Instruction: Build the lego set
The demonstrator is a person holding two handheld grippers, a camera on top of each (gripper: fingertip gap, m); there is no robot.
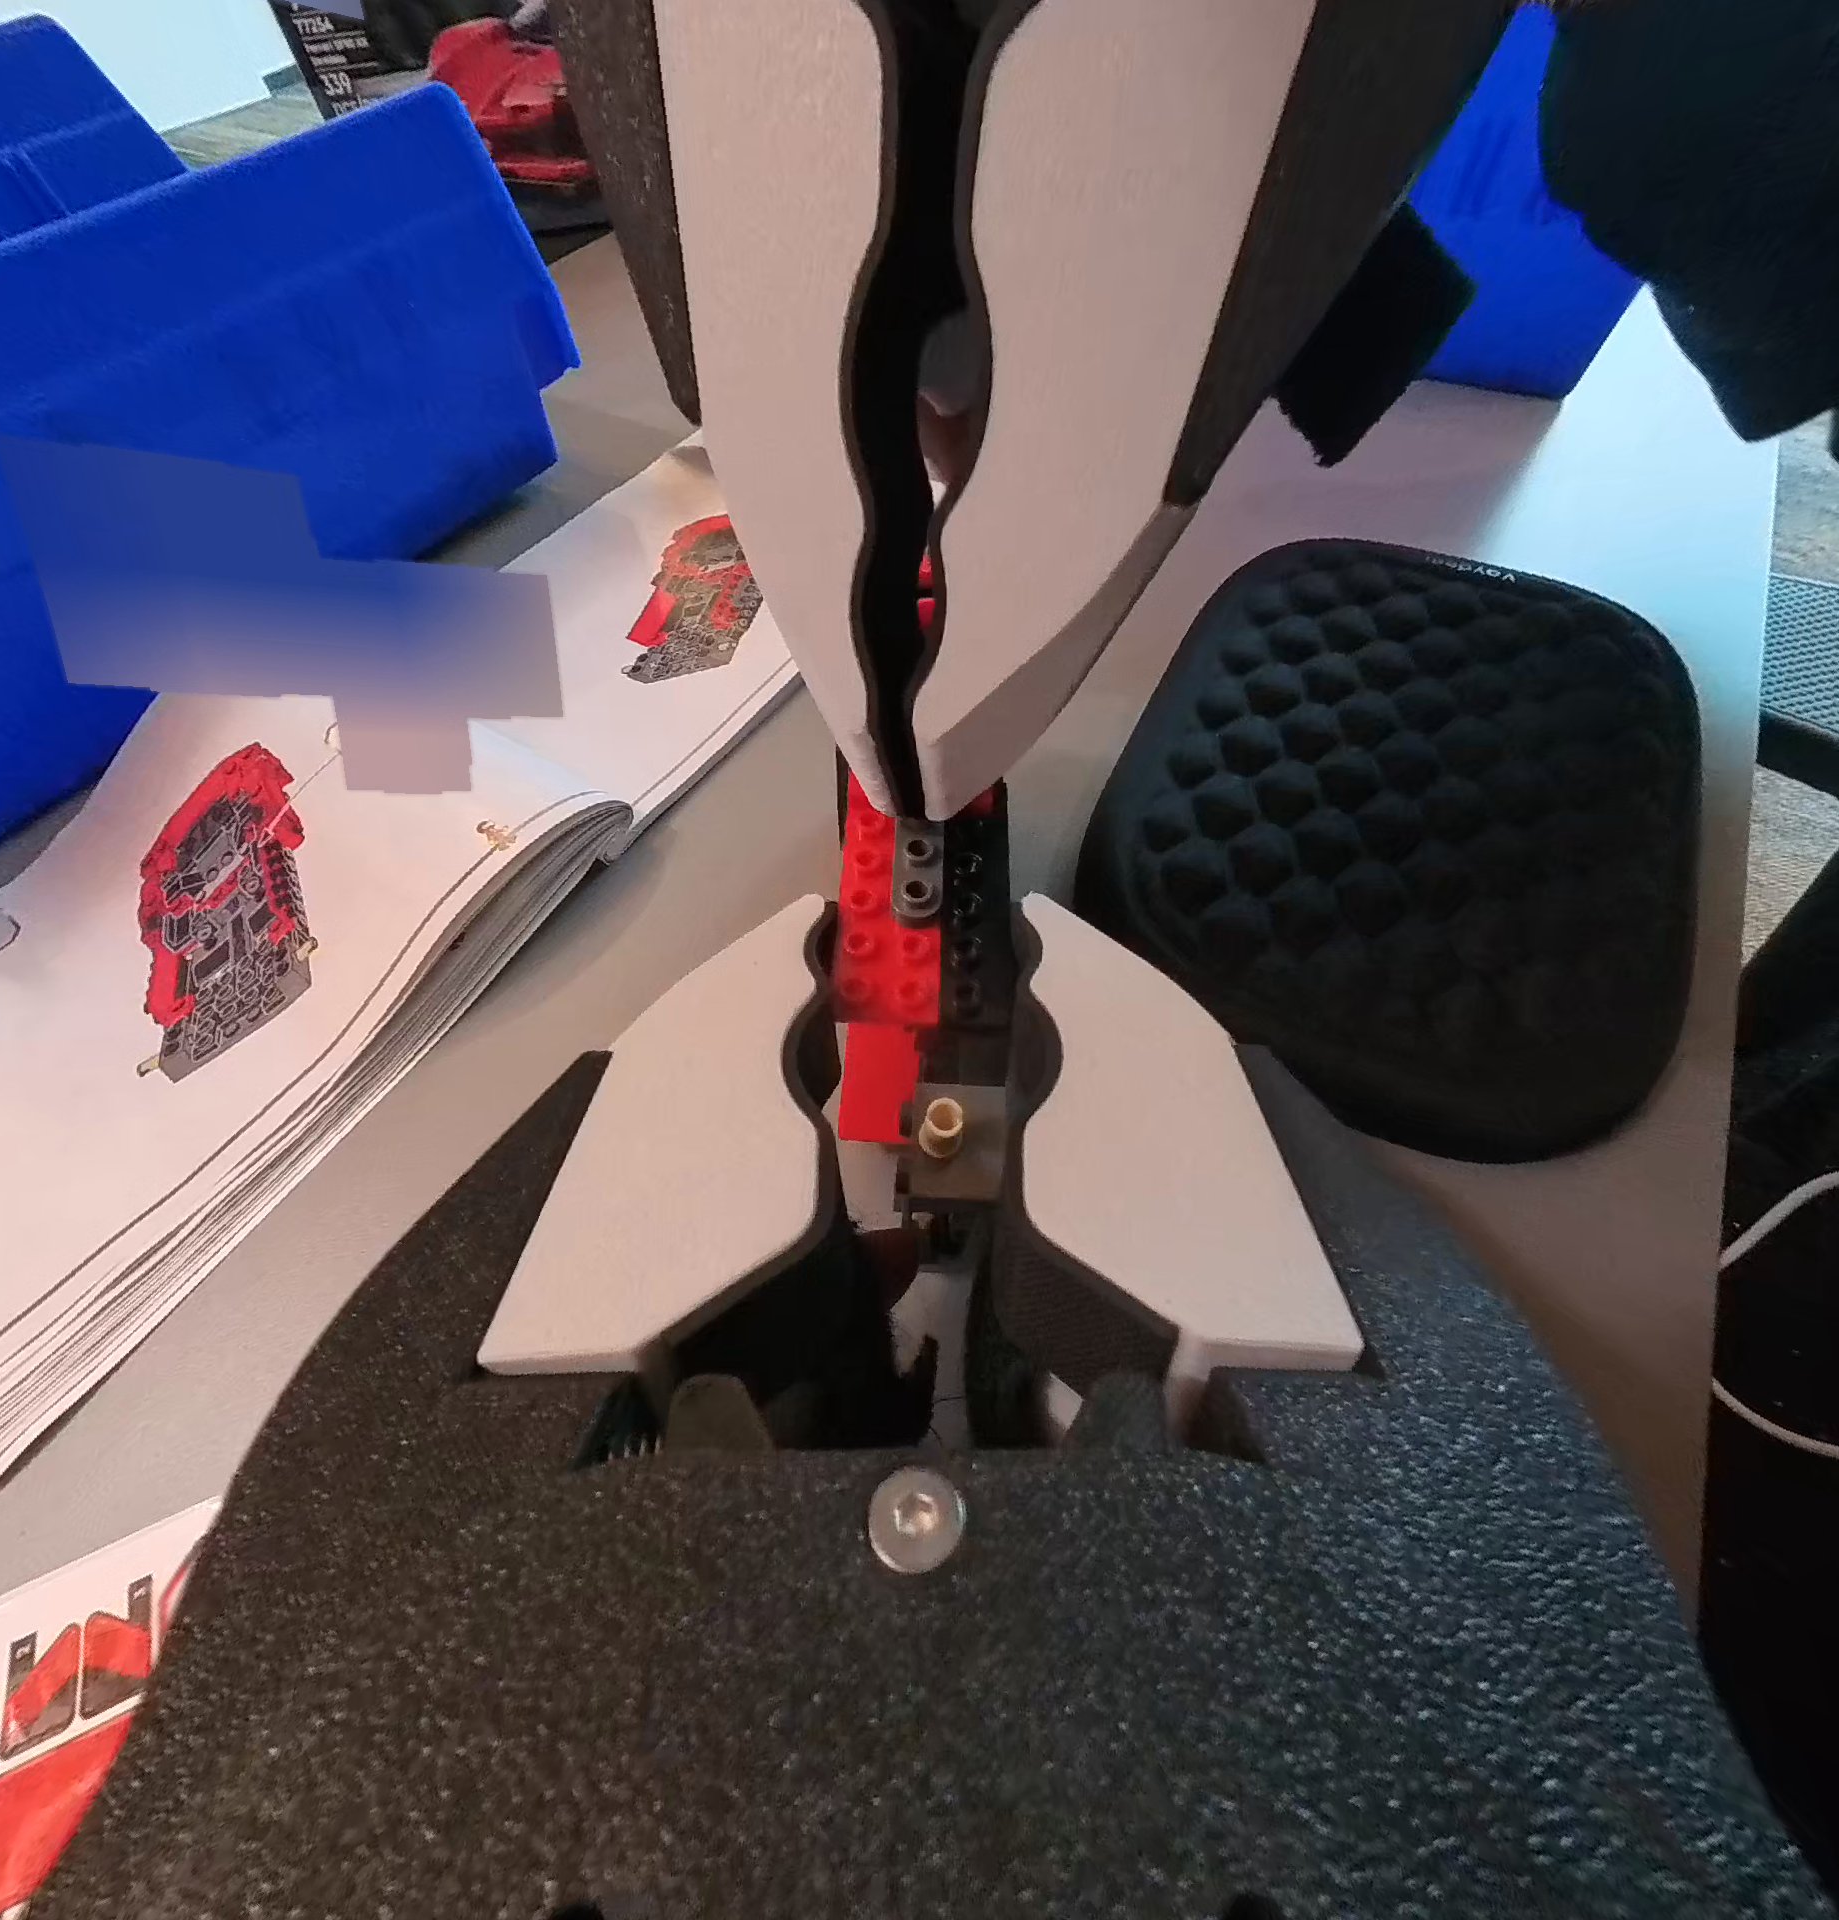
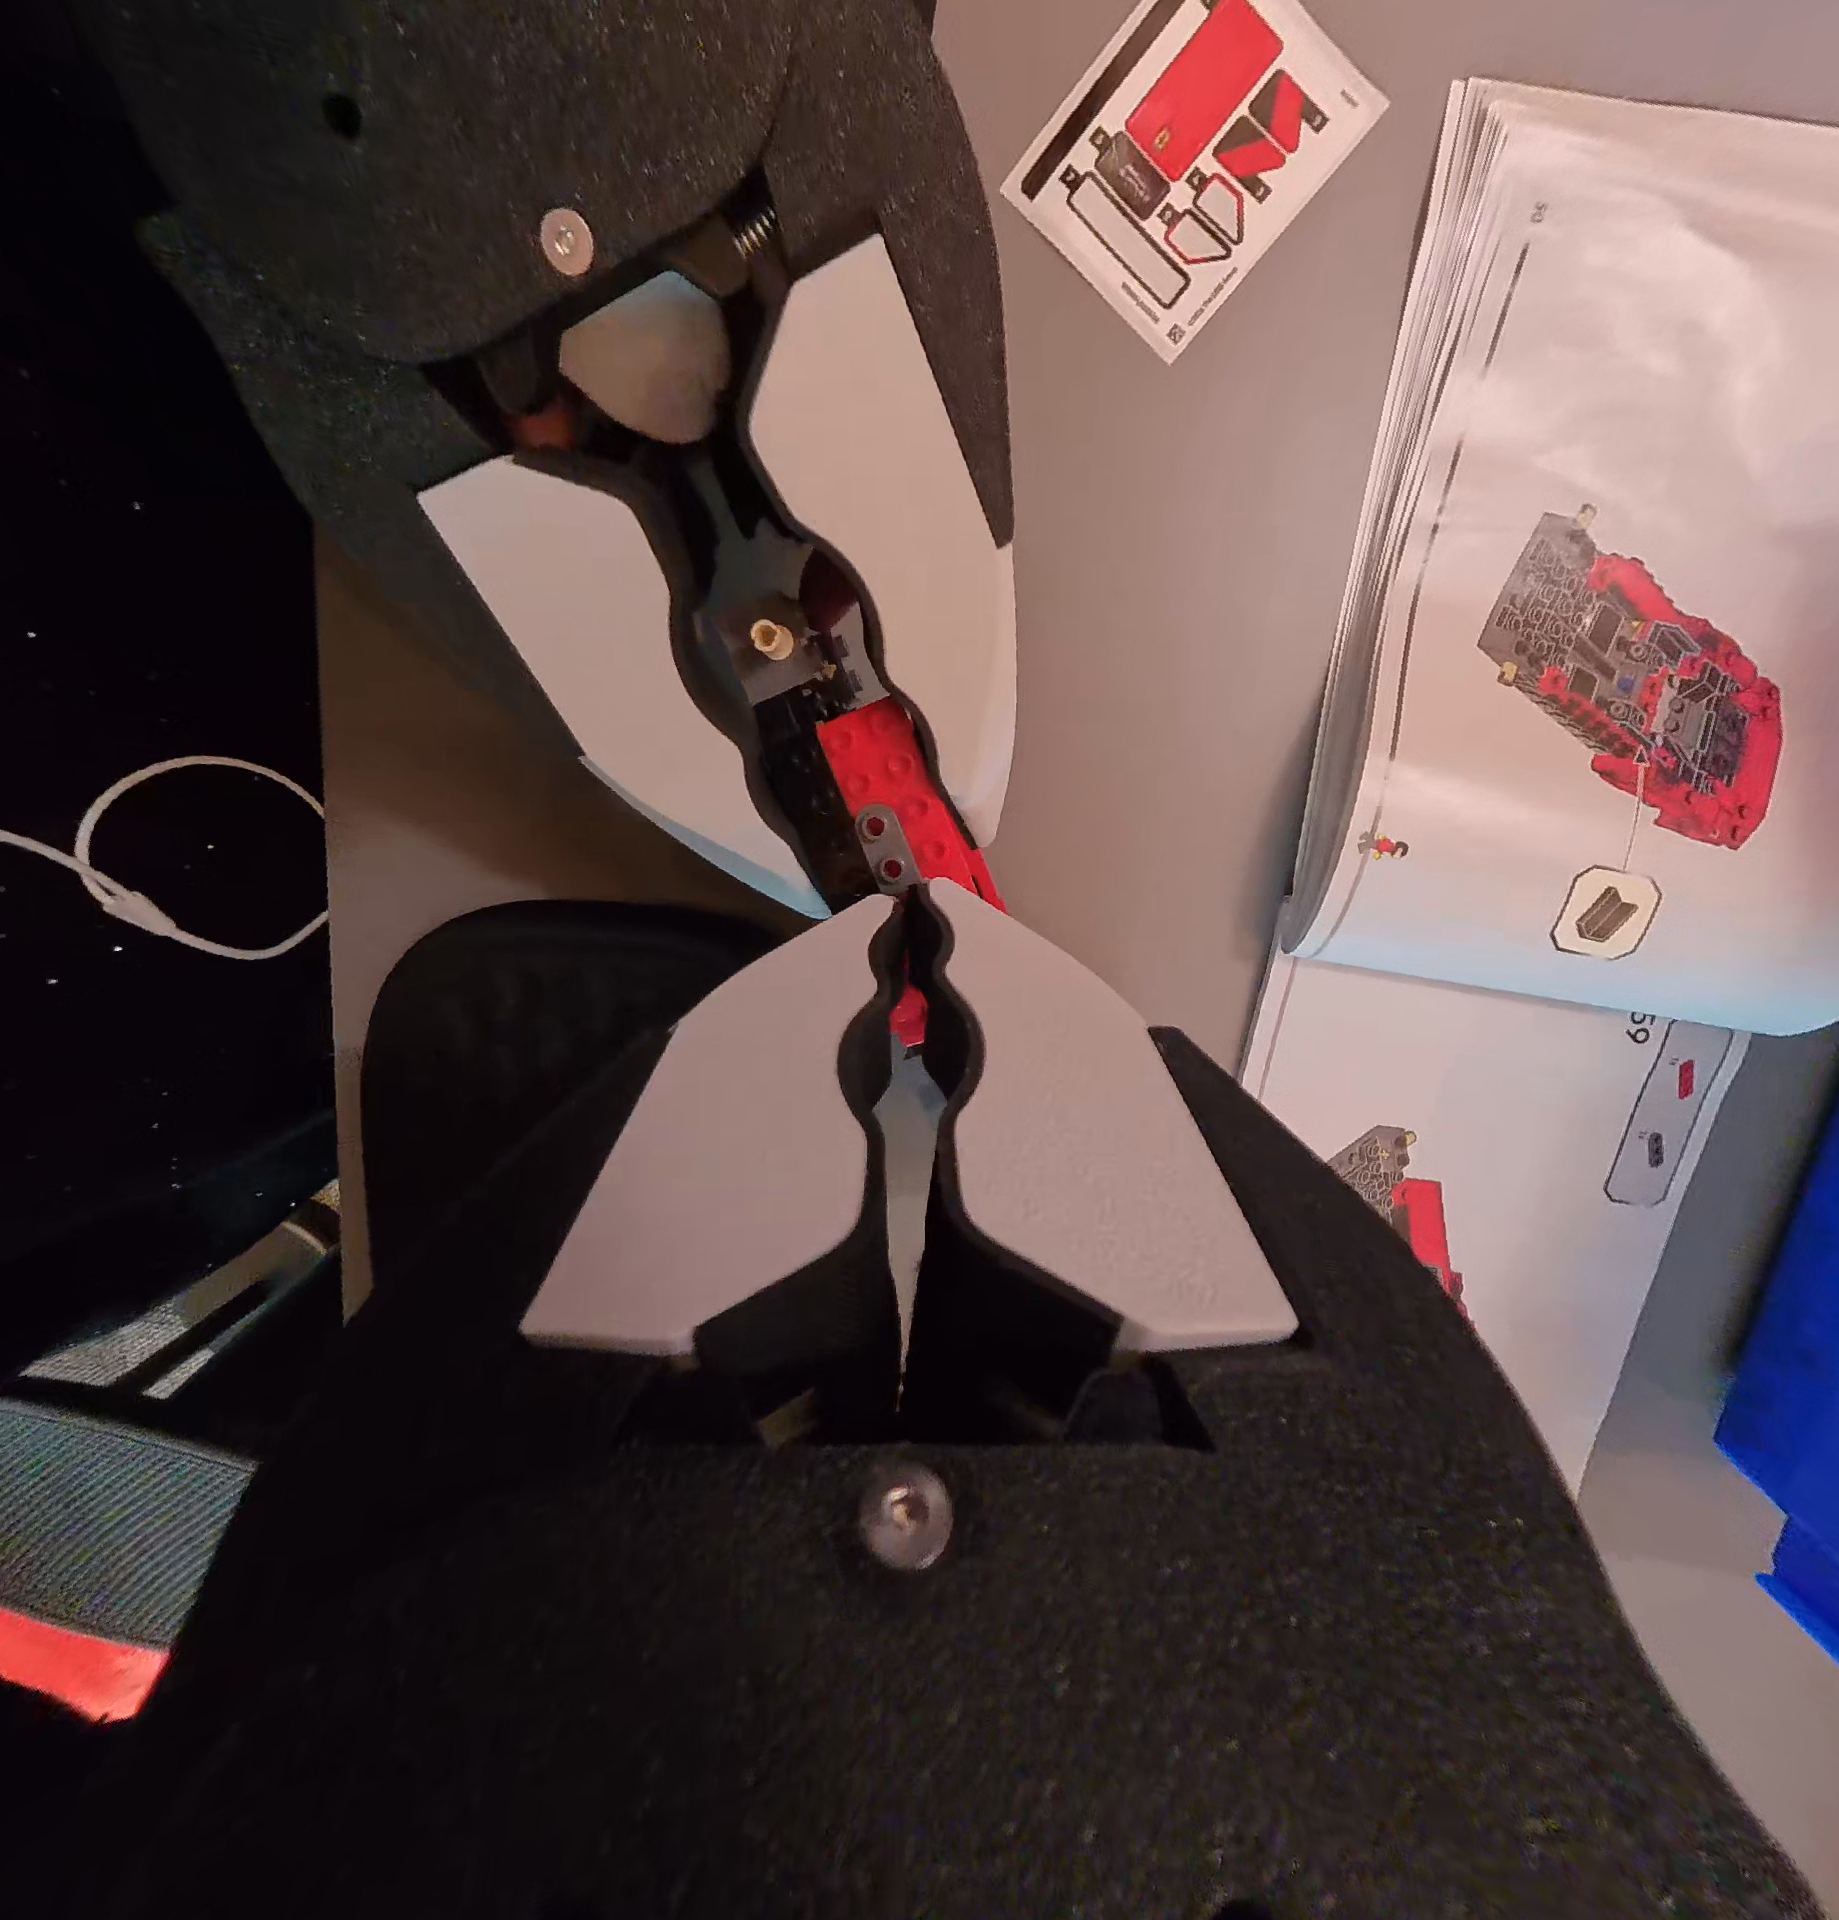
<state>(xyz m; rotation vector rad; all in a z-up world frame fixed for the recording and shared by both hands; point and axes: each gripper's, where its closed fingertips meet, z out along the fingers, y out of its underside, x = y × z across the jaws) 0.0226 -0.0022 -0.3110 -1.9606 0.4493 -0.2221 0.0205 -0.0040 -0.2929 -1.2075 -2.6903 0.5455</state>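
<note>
My left gripper is shut on a partly built lego assembly of red, black and grey bricks with a tan pin, and holds it above the grey table. A small grey two-hole plate lies on the studs at the assembly's far end. My right gripper comes in from the opposite side, with its jaws shut on the far end of that plate. In the right wrist view, my right gripper meets the grey plate on the assembly, which my left gripper holds.
An open instruction booklet lies on the table, with a sticker sheet near it. Blue bins stand behind the booklet. A black padded cushion lies by the table edge under the grippers. A white cable lies below the edge. Less than 4 cm separates the two grippers' tips.
</note>
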